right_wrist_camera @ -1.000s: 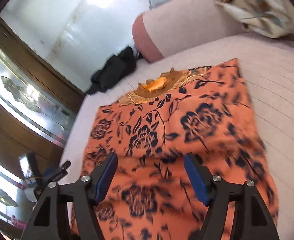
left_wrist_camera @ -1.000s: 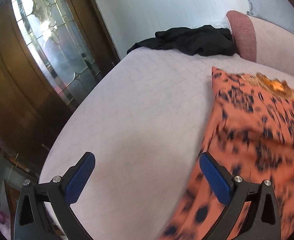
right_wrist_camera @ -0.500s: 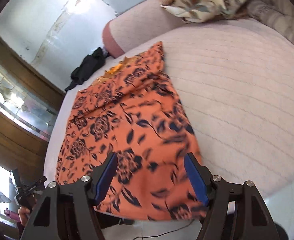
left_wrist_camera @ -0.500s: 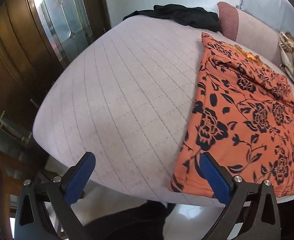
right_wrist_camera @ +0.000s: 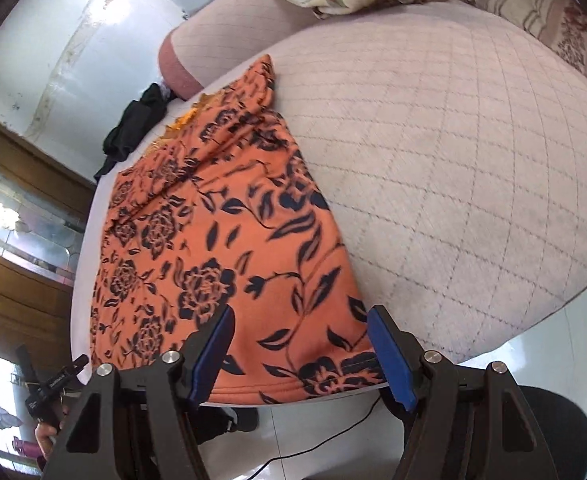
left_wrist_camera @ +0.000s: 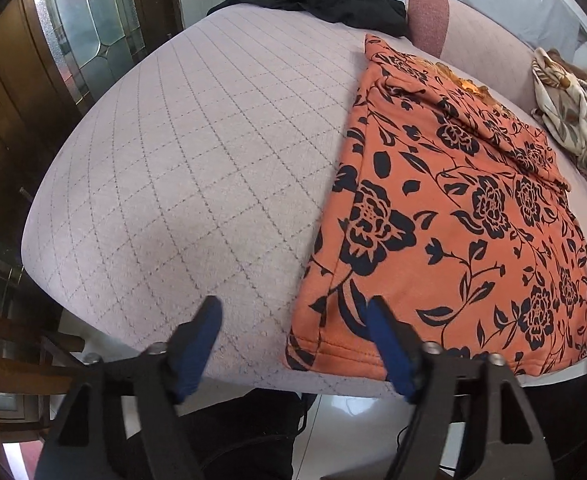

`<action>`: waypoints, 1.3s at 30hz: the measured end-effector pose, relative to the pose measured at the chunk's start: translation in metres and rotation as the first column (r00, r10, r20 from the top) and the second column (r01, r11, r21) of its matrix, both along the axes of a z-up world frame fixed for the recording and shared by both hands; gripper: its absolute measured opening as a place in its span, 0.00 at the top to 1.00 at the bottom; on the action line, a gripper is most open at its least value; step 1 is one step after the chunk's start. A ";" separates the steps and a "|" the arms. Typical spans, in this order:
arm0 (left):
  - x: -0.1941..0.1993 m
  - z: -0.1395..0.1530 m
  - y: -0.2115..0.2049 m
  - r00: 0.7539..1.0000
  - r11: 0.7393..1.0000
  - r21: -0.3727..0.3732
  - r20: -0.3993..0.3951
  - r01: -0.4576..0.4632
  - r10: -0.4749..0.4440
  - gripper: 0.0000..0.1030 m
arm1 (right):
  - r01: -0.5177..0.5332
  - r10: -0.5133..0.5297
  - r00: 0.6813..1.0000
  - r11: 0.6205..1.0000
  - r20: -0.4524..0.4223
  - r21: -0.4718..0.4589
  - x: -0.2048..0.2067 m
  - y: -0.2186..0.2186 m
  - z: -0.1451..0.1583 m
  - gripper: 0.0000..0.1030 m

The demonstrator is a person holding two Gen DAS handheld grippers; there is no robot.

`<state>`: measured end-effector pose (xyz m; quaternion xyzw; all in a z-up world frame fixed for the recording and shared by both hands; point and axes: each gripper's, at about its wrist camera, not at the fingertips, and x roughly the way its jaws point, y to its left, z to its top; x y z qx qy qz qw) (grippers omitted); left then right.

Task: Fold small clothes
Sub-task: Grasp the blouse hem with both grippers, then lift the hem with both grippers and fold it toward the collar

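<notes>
An orange garment with a dark floral print [left_wrist_camera: 465, 216] lies flat on a quilted pinkish bed, its hem at the near edge; it also shows in the right wrist view [right_wrist_camera: 213, 240]. My left gripper [left_wrist_camera: 295, 346] is open and empty just off the bed's near edge, at the garment's near left hem corner. My right gripper [right_wrist_camera: 301, 354] is open and empty over the near right hem corner. The left gripper also shows at the lower left of the right wrist view [right_wrist_camera: 49, 388].
A black garment [left_wrist_camera: 333, 0] lies at the bed's far left corner. A pink bolster [left_wrist_camera: 429, 16] and a floral blanket [left_wrist_camera: 569, 108] sit at the head. Wooden doors with patterned glass [left_wrist_camera: 89, 36] stand left. A wooden chair [left_wrist_camera: 9, 368] and tiled floor lie below the bed edge.
Both grippers have pulled back toward the bed's near edge, from over the garment to its near hem corners. The garment lies still.
</notes>
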<state>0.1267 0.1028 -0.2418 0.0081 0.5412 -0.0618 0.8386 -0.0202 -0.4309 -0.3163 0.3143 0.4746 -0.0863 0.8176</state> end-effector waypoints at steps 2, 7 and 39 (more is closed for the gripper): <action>0.003 -0.004 0.002 1.000 1.000 0.018 -0.014 -0.006 0.006 0.25 | 0.012 -0.012 1.000 1.000 -0.017 0.014 0.002 -0.002 -0.011 0.30; 0.004 -0.019 0.003 0.997 1.000 -0.004 -0.072 0.000 0.000 0.38 | -0.007 0.004 0.998 0.999 -0.069 -0.053 0.009 0.014 -0.033 0.34; 0.072 0.053 0.005 0.987 0.925 -0.360 -0.048 0.123 -0.150 0.89 | -0.215 0.194 0.966 0.970 0.171 0.117 0.047 0.007 0.052 0.92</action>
